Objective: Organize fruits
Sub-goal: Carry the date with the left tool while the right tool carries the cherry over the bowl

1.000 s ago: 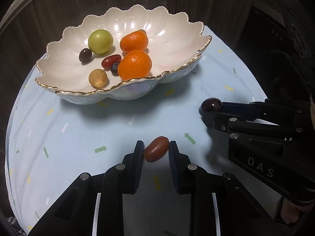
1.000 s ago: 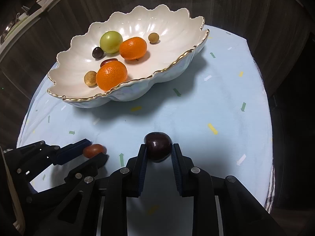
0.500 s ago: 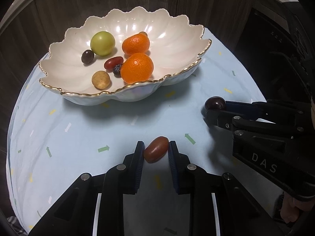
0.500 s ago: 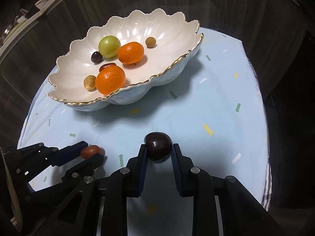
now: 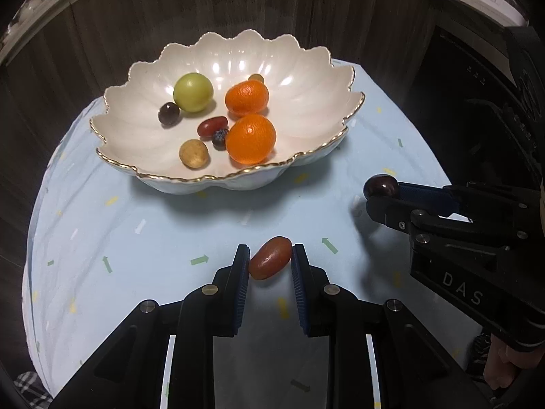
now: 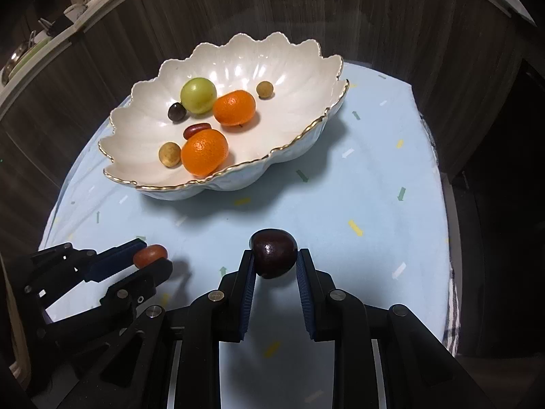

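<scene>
A white scalloped bowl (image 5: 306,78) with a gold rim sits at the far side of the table; it also shows in the right wrist view (image 6: 299,78). It holds two oranges (image 5: 250,139), a green fruit (image 5: 193,92), a red oblong fruit (image 5: 212,126) and several small fruits. My left gripper (image 5: 270,263) is shut on a reddish-brown oblong fruit (image 5: 270,262), held above the cloth. My right gripper (image 6: 274,259) is shut on a dark purple round fruit (image 6: 274,252), to the right of the left gripper (image 6: 153,260).
The round table is covered with a light blue cloth (image 5: 136,225) with small arrow marks. Dark wood panels (image 5: 102,34) stand behind it. The table's right edge (image 6: 442,204) drops into darkness. Shelves with dishes (image 6: 51,30) are at the upper left.
Both grippers have lifted and drawn back slightly with their fruits held; the bowl looks smaller and farther away. The fruits in the bowl have not moved.
</scene>
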Tool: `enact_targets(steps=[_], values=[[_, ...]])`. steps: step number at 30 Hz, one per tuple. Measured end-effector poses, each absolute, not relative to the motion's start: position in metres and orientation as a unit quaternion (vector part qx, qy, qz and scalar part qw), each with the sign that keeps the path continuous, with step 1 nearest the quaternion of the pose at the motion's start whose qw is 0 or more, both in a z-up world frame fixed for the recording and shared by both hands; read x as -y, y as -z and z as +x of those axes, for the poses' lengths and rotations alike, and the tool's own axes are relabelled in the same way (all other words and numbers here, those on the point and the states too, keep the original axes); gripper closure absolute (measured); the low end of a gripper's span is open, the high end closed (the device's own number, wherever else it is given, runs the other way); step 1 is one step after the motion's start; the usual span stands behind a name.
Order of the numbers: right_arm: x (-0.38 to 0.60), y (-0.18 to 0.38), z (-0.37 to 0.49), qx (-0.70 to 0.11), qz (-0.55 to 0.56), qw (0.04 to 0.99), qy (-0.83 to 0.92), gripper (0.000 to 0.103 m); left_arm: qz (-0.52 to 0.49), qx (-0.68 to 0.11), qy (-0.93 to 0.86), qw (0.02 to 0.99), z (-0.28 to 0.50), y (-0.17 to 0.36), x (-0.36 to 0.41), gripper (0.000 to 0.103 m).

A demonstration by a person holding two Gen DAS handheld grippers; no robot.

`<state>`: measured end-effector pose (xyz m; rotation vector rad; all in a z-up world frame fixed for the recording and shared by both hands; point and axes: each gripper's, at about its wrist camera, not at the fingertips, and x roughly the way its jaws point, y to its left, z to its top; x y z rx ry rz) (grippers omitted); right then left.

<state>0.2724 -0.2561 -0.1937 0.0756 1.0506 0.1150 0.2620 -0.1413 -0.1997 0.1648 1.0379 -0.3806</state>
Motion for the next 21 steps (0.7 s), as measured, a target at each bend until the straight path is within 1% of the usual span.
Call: enact_targets(steps=[21], values=[[0.248,0.148,0.254,-0.470,0.038,0.881,-0.047,0.077,0.057,-0.457,0.172,0.871,0.255,0.152,0.119,0.078]])
